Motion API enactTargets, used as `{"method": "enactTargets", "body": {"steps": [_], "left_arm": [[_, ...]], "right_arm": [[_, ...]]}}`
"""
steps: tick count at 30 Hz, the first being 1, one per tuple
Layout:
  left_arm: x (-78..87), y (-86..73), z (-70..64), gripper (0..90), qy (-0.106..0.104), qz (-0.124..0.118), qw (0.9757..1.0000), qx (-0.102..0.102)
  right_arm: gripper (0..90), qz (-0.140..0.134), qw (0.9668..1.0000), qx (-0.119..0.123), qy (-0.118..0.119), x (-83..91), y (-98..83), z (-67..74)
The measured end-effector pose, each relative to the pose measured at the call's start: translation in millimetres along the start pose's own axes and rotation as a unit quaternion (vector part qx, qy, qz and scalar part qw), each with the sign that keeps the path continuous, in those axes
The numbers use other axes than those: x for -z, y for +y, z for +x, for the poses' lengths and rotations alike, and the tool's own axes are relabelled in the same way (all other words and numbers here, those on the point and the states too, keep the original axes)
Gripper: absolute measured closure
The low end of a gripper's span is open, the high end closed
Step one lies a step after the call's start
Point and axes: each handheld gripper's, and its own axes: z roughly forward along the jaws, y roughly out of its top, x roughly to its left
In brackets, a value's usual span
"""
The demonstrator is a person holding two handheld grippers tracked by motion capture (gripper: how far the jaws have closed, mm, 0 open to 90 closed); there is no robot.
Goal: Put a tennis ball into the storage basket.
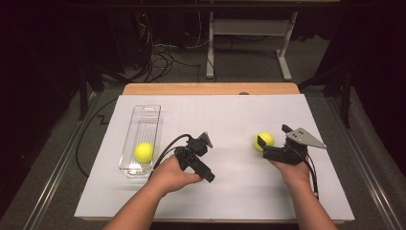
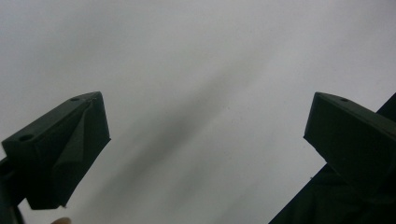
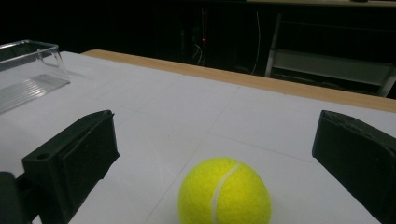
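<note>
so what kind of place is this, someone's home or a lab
Probably a lab or recording workspace, not a home: a white-topped table on a dark floor, tangled cables behind it, and a bare metal desk frame.

This looks like a lab or test room set up for recording. A white sheet covers the tabletop [image 1: 239, 191], whose wooden edge shows at the far side, and it stands on grey carpet under dim light. Behind it, loose black cables [image 1: 158, 60] trail across the floor (a small red light glows among them) beside the white metal frame of another desk [image 1: 249, 33].
</note>
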Motion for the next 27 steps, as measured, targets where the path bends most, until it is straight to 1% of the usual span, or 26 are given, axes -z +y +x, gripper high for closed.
{"method": "enactTargets", "body": {"steps": [4, 7, 10, 13, 16, 20, 24, 27], "left_arm": [[1.0, 0.0, 0.3, 0.8, -0.005, -0.002, 1.0, 0.001], [2.0, -0.1, 1.0, 0.8, -0.007, -0.003, 1.0, 0.002], [2.1, -0.5, 1.0, 0.8, -0.009, -0.004, 1.0, 0.001], [2.4, -0.8, 0.7, 0.8, -0.009, -0.006, 0.9999, 0.0], [2.8, -1.0, -0.5, 0.8, -0.008, -0.007, 0.9999, -0.001], [3.3, -1.8, -0.7, 0.8, -0.007, -0.008, 0.9999, -0.002], [4.6, -2.3, -0.4, 0.8, -0.008, -0.013, 0.9999, 0.0], [4.0, -2.5, -0.2, 0.7, -0.004, -0.01, 0.9999, 0.0]], "right_arm": [[0.4, 0.008, 0.9999, 0.007, -0.006, -7.8, -2.5, -0.2], [0.4, 0.013, 0.9999, -0.001, -0.008, -13.7, -5.4, -2.0], [0.4, 0.025, 0.9996, -0.003, -0.014, -18.2, -8.5, -3.3], [0.7, 0.038, 0.9992, 0.003, -0.013, -22.1, -11.4, -4.0], [0.8, 0.05, 0.9986, 0.006, -0.015, -24.8, -14.0, -4.0], [0.8, 0.069, 0.9975, 0.002, -0.013, -28.5, -17.5, -5.2], [1.9, 0.079, 0.9968, 0.002, -0.012, -29.9, -19.1, -6.1], [2.5, 0.089, 0.996, -0.006, -0.012, -30.8, -20.3, -6.2]]}}
